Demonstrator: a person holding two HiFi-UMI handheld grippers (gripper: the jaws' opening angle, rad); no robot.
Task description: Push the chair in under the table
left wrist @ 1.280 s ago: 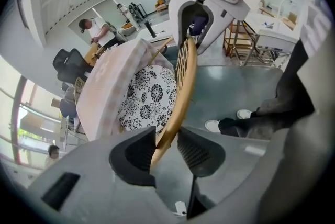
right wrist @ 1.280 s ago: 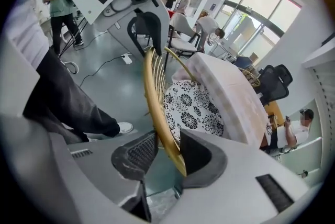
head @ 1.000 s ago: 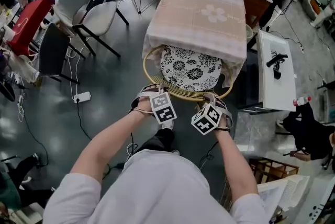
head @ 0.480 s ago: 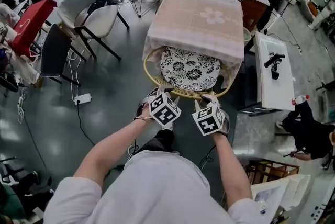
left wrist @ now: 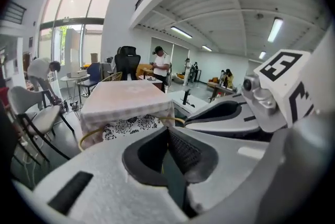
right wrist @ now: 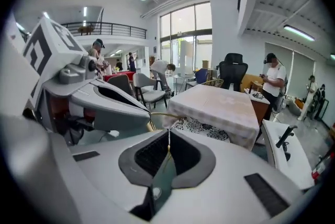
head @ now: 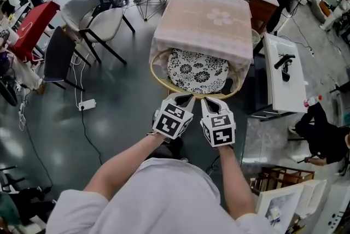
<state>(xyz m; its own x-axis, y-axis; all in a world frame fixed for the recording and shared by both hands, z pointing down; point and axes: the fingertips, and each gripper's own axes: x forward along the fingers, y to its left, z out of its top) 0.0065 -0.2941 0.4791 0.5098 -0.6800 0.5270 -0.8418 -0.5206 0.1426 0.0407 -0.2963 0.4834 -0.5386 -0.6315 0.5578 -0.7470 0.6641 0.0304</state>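
The chair [head: 157,79] has a yellow wire rim and a black-and-white patterned cushion [head: 197,70]. Its seat sits mostly under the table [head: 210,17], which is draped in a pink checked cloth. My left gripper [head: 183,97] and right gripper [head: 206,100] hover side by side just in front of the chair's near rim, touching nothing. In the left gripper view the left gripper [left wrist: 166,131] is shut and empty, with the table [left wrist: 125,97] ahead. The right gripper [right wrist: 168,136] is closing, pads nearly together, nothing between them.
Grey shell chairs [head: 101,17] and a black chair [head: 54,55] stand to the left, with a power strip [head: 86,102] and cables on the floor. A white bench [head: 284,71] stands to the right of the table. People are at the back. A wooden crate [head: 279,178] is at the lower right.
Both grippers lifted away from the chair's front rim, rolled, and came together side by side. Their jaws went from open to closed. The chair has not visibly moved.
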